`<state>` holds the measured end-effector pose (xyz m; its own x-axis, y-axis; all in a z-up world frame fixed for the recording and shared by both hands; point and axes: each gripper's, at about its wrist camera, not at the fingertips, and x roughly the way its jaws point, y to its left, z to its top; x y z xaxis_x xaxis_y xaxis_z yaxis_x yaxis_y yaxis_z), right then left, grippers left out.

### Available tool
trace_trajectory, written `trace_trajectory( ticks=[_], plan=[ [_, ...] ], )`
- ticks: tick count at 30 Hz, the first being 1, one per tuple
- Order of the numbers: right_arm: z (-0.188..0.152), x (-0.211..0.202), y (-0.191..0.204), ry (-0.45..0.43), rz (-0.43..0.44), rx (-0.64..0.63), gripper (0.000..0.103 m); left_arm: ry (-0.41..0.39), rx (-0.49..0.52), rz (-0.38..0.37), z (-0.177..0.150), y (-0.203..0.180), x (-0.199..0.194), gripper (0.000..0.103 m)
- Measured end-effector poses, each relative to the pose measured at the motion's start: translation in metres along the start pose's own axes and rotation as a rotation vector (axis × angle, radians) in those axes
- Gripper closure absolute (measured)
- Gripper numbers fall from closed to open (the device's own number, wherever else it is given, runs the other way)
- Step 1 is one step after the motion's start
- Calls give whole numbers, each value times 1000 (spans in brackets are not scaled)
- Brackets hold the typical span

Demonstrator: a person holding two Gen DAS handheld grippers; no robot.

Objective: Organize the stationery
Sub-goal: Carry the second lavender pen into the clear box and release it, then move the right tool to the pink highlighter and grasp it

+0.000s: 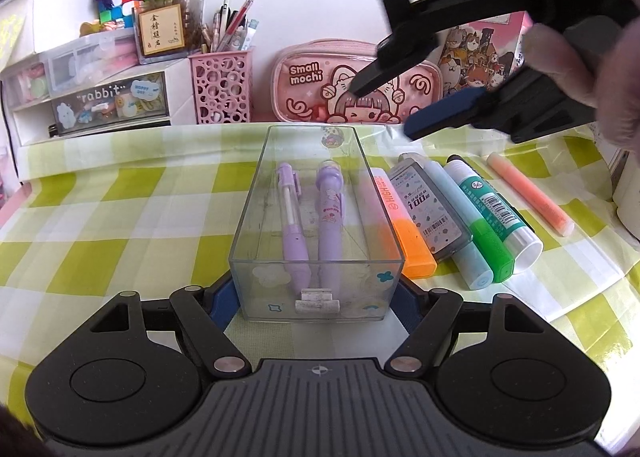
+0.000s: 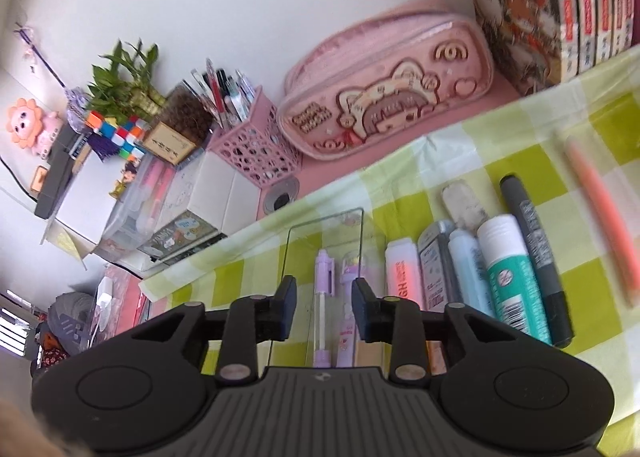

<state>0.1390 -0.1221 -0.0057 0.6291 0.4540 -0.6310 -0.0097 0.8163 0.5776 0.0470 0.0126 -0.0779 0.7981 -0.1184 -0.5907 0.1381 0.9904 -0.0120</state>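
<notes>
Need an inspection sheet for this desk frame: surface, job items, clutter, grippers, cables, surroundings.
Surface: green-checked cloth.
Job's things: clear box holds two purple pens; highlighters, glue stick and marker lie in a row to its right.
Clutter: pink pen cup, pencil case, drawer unit.
Grippers: left gripper clamps the box's near end; right gripper open, empty, above the box.
Cables: dark one at the far left of the right view.
Surroundings: white wall, plant, books.
</notes>
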Motion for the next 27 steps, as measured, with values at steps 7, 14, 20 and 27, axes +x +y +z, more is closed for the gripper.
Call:
trace_trajectory(
  ticks=[7,14,20,27],
  plan=[
    [-13,-35,-30,-120,-74,-34,42,2,6,0,0,0,0,29],
    [-43,-61,-63,-234,-157,-92,25,4,9,-6,0,1,1,27],
    [-66,-72,-71,-322,-305,-256,19,5,10,-6,1,1,1,27],
    [-72,-71,-82,-308,-345,-294,19,4,9,-8,1,1,1,27]
  ],
)
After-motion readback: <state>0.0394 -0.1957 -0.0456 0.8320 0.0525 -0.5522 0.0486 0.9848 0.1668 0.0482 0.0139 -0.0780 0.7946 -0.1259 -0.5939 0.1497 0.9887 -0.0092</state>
